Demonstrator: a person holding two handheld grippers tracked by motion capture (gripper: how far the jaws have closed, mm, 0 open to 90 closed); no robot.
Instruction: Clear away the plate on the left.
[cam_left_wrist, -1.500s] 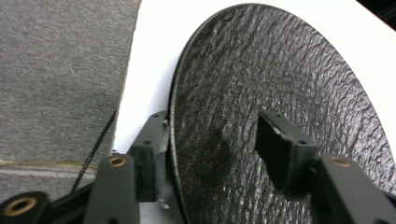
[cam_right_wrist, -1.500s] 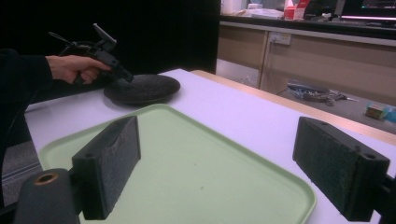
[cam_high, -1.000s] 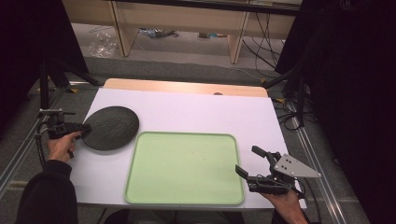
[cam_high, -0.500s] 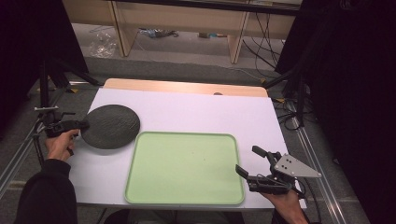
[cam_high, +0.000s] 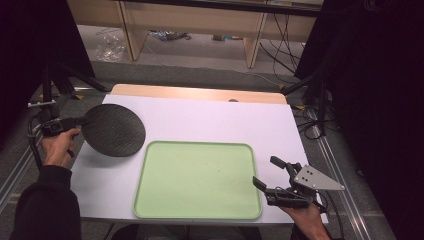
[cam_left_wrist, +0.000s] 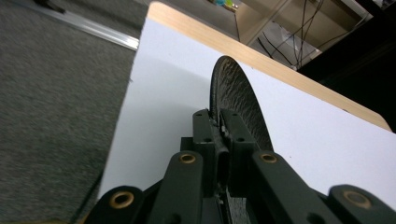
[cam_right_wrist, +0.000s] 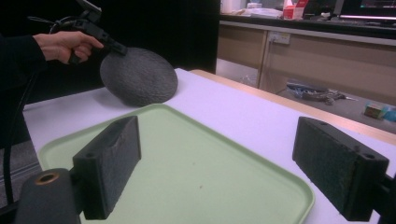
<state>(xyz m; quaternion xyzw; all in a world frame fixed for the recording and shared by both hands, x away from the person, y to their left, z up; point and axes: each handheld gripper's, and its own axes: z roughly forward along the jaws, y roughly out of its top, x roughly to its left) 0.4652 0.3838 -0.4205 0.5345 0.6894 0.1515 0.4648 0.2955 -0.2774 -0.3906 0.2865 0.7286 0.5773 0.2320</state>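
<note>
1. Dark grey round textured plate (cam_high: 113, 130): clamped at its left rim in closed left gripper (cam_high: 80, 120), tilted, lifted above white table (cam_high: 210, 120) beside light green rectangular plastic tray (cam_high: 197, 180).
2. Right gripper (cam_high: 267, 175): jaws wide apart, holding nothing, near tray's right edge.

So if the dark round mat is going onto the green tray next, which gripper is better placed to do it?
Left, most likely. The left gripper is already shut on the rim of the dark round mat, lifted and tilted beside the green tray. The right gripper sits open at the tray's far side, holding nothing.
</note>
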